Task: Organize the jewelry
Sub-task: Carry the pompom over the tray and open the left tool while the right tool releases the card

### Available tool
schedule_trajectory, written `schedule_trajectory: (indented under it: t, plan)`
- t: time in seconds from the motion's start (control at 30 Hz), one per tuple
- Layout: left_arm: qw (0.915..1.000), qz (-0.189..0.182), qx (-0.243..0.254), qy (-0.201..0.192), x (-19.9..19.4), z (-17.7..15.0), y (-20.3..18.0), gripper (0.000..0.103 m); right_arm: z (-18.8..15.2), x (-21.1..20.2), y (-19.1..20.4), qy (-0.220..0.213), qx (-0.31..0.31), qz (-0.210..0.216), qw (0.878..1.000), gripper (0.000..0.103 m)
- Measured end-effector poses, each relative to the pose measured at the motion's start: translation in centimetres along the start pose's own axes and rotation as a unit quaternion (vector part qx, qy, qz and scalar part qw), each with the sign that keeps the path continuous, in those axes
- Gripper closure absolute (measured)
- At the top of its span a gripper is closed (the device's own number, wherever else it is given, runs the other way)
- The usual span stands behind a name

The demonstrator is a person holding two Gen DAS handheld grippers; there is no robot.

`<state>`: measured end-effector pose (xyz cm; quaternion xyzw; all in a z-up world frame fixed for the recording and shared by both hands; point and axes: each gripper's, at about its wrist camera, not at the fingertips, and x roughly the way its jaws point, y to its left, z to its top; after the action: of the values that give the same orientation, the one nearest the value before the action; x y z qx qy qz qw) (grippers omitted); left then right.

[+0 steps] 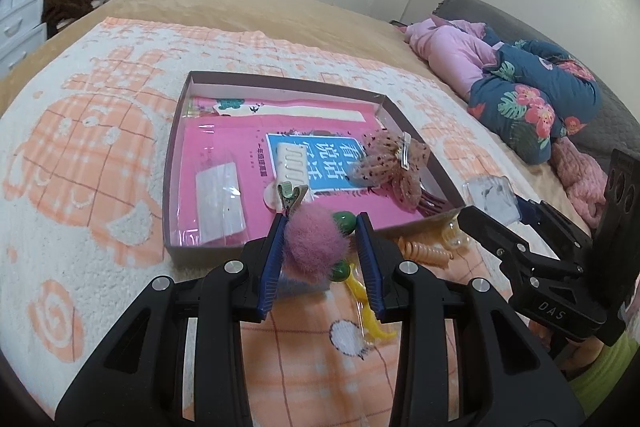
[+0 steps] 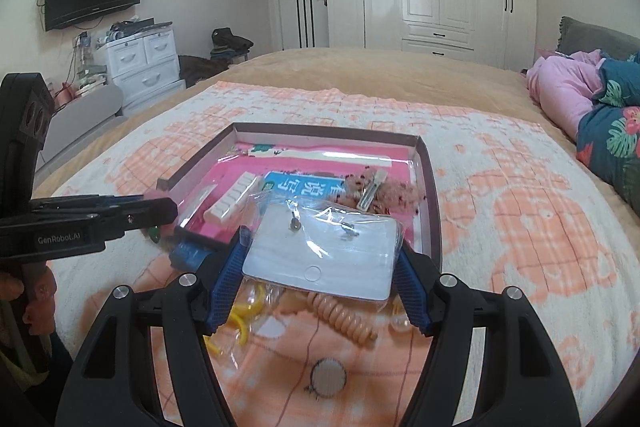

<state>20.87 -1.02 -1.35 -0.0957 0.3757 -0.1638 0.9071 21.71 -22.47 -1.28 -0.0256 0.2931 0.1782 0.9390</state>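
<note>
Near tray [image 1: 176, 163] front edge | left gripper [image 1: 322, 227] clamped on pompom clip [image 1: 316, 241] | right gripper [image 2: 320, 247] clamped on earring card [image 2: 324, 251]

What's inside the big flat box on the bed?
Inside the box lie a pink book, a white comb-like clip, a small clear packet and a pink mesh bow clip. The book covers the box's floor, so nothing under it shows.
</note>
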Motion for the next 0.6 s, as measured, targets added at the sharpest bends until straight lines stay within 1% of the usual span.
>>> schedule_trajectory:
  t: [0.23, 0.6]
  plan:
    - [0.9999, 0.009, -0.001, -0.007, 0.7, 1.2, 0.7, 0.076, 1.2, 1.5, -0.2, 0.0, -0.001, -0.002, 1.0, 0.038]
    - [0.9995, 0.027, -0.014, -0.007, 2.2, 2.6, 2.2, 0.076, 3.3, 4.0, -0.5, 0.003, 0.008, 0.001, 1.0, 0.037]
